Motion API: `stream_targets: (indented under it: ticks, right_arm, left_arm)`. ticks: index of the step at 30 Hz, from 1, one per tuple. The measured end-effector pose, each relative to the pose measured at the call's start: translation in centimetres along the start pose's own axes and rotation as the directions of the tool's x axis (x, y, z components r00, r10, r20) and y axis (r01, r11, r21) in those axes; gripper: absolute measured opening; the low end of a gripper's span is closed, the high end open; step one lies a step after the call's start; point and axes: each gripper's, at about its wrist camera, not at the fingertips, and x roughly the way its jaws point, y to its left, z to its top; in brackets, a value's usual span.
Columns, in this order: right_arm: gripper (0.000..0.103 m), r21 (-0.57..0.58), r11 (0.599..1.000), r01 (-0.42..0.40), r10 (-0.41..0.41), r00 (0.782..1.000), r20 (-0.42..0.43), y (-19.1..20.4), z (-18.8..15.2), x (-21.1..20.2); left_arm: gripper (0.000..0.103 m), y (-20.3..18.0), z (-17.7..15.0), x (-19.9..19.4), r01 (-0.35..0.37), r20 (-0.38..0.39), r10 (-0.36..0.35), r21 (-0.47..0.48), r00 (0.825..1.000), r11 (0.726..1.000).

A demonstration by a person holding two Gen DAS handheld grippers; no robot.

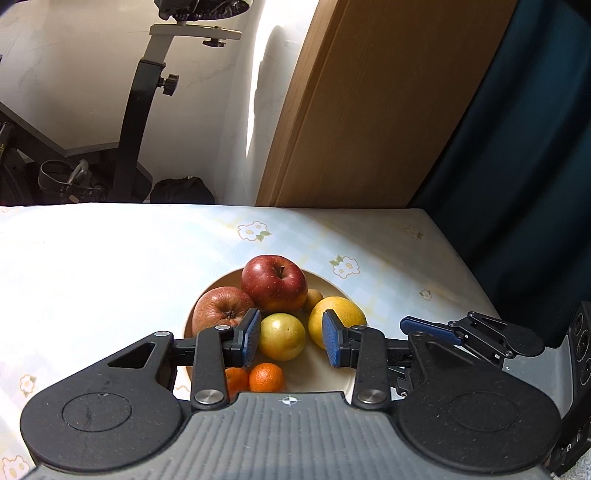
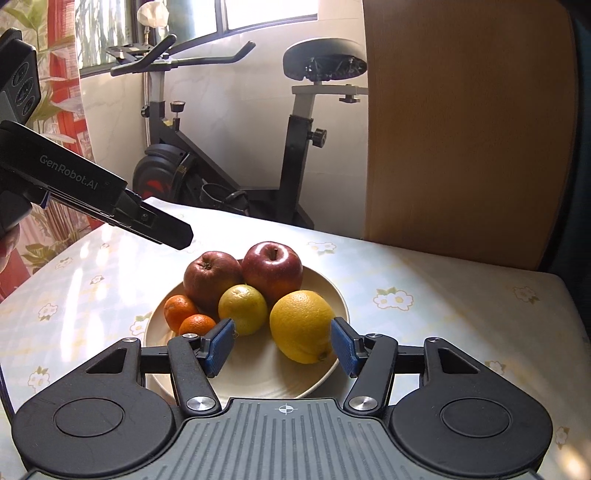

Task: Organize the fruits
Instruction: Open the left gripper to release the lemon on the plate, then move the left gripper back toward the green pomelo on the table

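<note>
Both claws hang above the near rim of the bowl [image 2: 334, 291], pads apart, nothing between them: left claw [image 1: 290, 338], right claw [image 2: 282, 345]. In the bowl, mid-bench, lie tangerines [image 2: 197, 325], a lemon [image 2: 301, 325], a yellow-green fruit [image 2: 242, 308] and, farthest, two red apples [image 2: 271, 267].

A worktop [image 2: 443, 295] wears a pale cloth with small white flowers [image 2: 393, 298] printed on it. Behind it stands a black exercise bike [image 2: 236, 162] with a black seat [image 2: 325, 59] and long handlebars [image 2: 177, 61]. A white wall [image 1: 74, 92] is behind the bike. A big brown wooden board [image 2: 469, 129] stands at the far edge of the worktop. A dark blue curtain [image 1: 524, 147] hangs beside the board. A window [image 2: 258, 13] sits up high, and a red flowery curtain [image 2: 62, 122] hangs beside it.
</note>
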Motion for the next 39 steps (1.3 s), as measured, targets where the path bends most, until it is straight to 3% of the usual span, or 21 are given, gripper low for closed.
stream_targets:
  ticks: [11, 15, 23, 29, 39]
  right_arm:
    - [0.054, 0.085, 0.996, 0.007, -0.009, 1.000, 0.014, 2.4, -2.3, -3.0]
    - [0.054, 0.099, 0.995, 0.012, -0.014, 1.000, 0.015, 3.2, -2.4, -3.4]
    - [0.054, 0.093, 0.995, 0.032, -0.037, 0.998, 0.051, 4.4, -1.5, -4.7]
    - [0.054, 0.129, 0.991, 0.043, -0.049, 0.998, 0.043, 4.8, -2.1, -4.9]
    - [0.054, 0.124, 0.990, 0.068, -0.066, 0.998, -0.021, 6.0, -3.2, -5.1]
  left_arm:
    - [0.038, 4.2, -2.7, -5.7, -0.095, 0.055, 0.094, 0.014, 0.994, 0.995]
    - [0.038, 5.0, -2.6, -7.7, -0.132, 0.110, 0.128, 0.034, 0.986, 0.991]
    - [0.039, 6.2, -0.5, -12.2, -0.185, 0.245, 0.175, 0.018, 0.954, 0.983]
    - [0.041, 5.9, -1.4, -13.5, -0.299, 0.290, 0.268, 0.064, 0.919, 0.952]
    - [0.047, 4.8, -3.9, -14.2, -0.243, 0.248, 0.215, 0.087, 0.944, 0.966]
